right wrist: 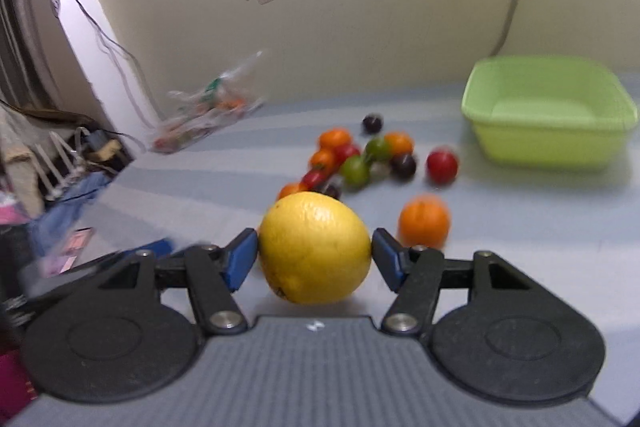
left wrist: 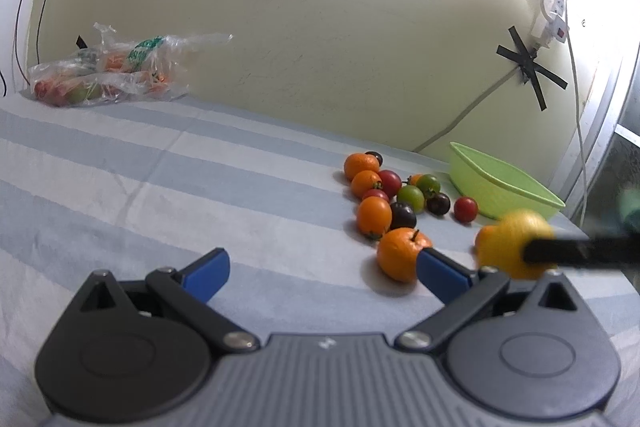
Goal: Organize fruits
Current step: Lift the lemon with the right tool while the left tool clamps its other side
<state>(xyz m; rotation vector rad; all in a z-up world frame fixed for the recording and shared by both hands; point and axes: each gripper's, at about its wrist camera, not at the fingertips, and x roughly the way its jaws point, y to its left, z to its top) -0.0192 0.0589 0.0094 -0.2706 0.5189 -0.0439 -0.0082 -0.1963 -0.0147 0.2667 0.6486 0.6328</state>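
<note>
A large yellow lemon [right wrist: 312, 227] sits between the blue pads of my right gripper [right wrist: 316, 251], which is shut on it just above the striped cloth. In the left wrist view the same lemon [left wrist: 506, 243] shows at the right, with a black right finger [left wrist: 572, 253] across it. My left gripper [left wrist: 324, 269] is open with nothing between its pads; an orange [left wrist: 400, 253] lies beside its right pad. A pile of small oranges and red, green and dark tomatoes [right wrist: 360, 159] lies ahead. The green basin [right wrist: 552, 143] stands at the back right, with nothing seen inside.
A clear plastic bag of fruit [left wrist: 108, 71] lies against the wall at the far left. A power strip and taped cables [left wrist: 552, 15] hang on the wall behind the basin [left wrist: 472, 153]. The cloth's left edge drops to clutter [right wrist: 60, 167] below.
</note>
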